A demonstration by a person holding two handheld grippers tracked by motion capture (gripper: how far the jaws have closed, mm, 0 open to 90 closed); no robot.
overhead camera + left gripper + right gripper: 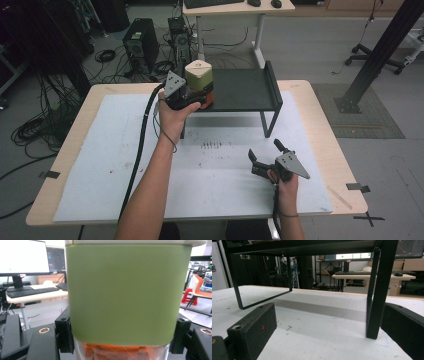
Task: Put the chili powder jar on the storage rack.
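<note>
So the thing being handled here is a squat container with a matte sage-green sleeve, a cream rounded-triangle lid and a clear base (pixel 199 76) — there's something orange-red showing through that clear bottom part. In the left gripper view the green container (pixel 127 295) shows a smooth, unmarked green band with the pale lid edge along the top and the see-through section with the orange contents at 6 o'clock.

The left claw (pixel 192 97) is clamped on it, one black pad on each side of the lower body, right where the green sleeve meets the clear base. The container is upright, held at the left end of the low black metal shelf stand (pixel 250 90), roughly at 11 o'clock from the middle of the table. I can't tell whether its bottom is resting on the shelf or sitting just above it.

The right claw (pixel 265 152) is down at about 5 o'clock on the white mat covering the light wooden table (pixel 320 125), jaws spread apart with nothing between them. It's aimed toward the stand — in the right gripper view the stand's black legs (pixel 378 290) stand on the mat just ahead of the open jaws.
</note>
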